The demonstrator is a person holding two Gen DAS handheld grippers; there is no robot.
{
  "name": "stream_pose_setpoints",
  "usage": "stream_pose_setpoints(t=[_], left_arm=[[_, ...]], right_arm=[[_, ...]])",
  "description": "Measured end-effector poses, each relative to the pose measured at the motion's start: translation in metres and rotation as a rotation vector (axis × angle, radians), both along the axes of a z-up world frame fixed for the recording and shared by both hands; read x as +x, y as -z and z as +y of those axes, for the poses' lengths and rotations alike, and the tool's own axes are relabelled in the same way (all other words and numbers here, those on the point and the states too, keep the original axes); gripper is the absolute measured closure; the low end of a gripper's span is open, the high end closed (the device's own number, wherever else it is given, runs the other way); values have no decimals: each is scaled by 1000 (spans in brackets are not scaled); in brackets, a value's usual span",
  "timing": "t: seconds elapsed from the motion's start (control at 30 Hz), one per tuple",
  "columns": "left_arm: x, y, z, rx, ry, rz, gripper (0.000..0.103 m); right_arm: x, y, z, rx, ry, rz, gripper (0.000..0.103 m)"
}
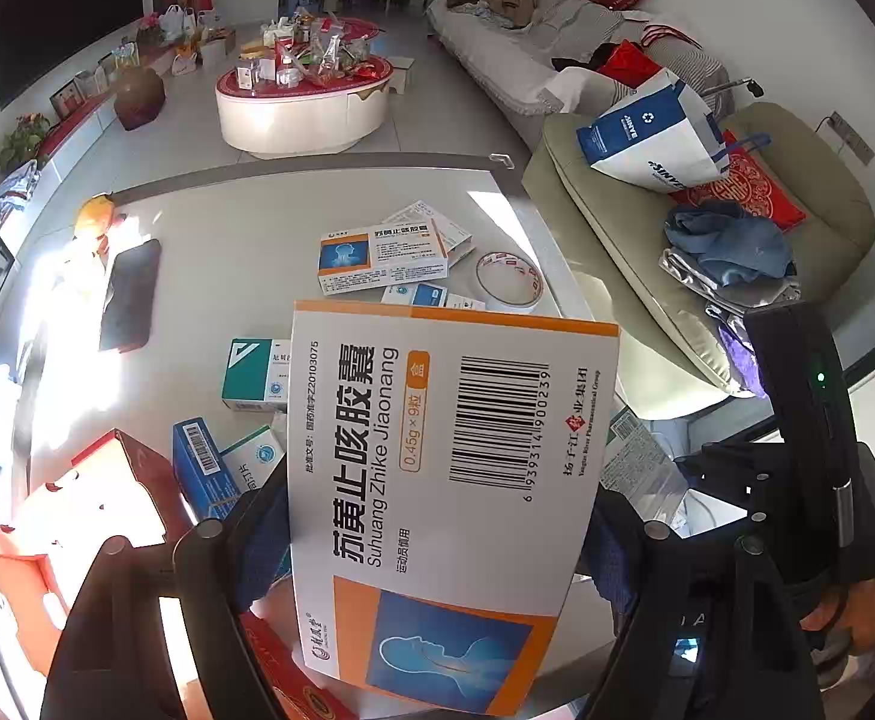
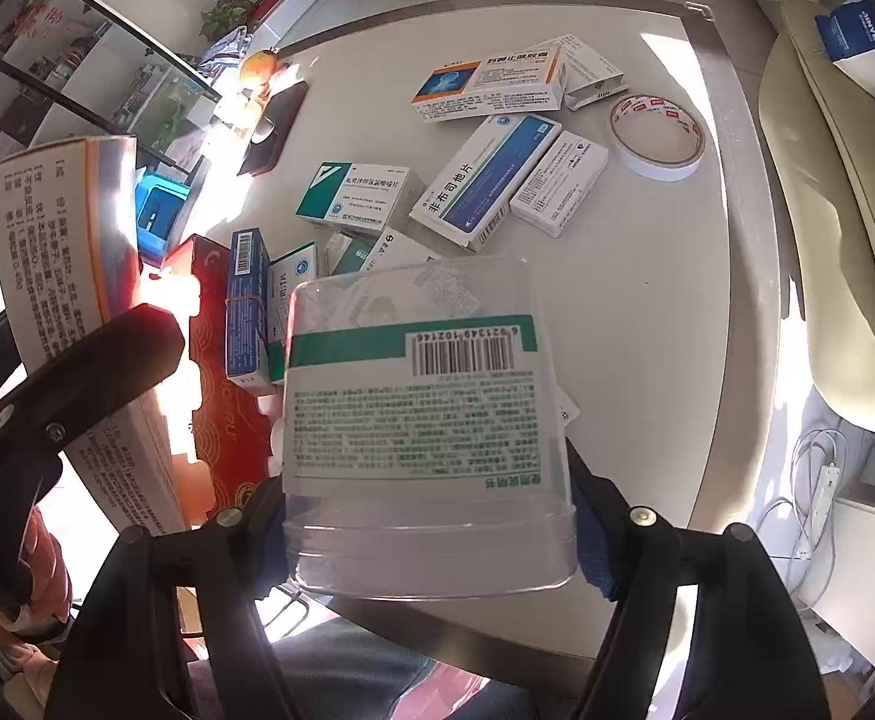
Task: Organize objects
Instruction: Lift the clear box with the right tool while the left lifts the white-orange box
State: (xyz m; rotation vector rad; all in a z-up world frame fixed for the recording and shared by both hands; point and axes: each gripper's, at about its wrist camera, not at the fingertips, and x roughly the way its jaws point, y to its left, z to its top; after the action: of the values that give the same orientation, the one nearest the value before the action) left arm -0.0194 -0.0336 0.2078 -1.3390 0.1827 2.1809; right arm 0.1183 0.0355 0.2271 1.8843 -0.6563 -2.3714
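My left gripper is shut on a white and orange medicine box, which it holds flat above the table. The right wrist view has that same box at the left, clamped by a black finger. My right gripper is shut on a clear plastic container with a green label and a barcode, also off the table. In the left wrist view the right gripper's black body stands close at the right. Several medicine boxes lie on the white table below.
A roll of tape lies at the table's far right, a dark phone and an orange fruit at its far left. A red open box sits at the near left. An armchair with a bag stands to the right.
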Motion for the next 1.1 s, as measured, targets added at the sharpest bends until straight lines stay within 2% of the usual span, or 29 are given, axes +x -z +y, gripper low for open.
stream_pose_setpoints(t=[0.2, 0.73, 1.1], left_arm=[[8, -9, -3, -11, 18, 41, 17], [15, -7, -37, -16, -47, 27, 17], [28, -3, -36, -19, 2, 15, 17]], right_arm=[[2, -5, -14, 19, -38, 4, 30], [1, -4, -29, 5, -64, -3, 30], [3, 1, -39, 2, -67, -19, 30]])
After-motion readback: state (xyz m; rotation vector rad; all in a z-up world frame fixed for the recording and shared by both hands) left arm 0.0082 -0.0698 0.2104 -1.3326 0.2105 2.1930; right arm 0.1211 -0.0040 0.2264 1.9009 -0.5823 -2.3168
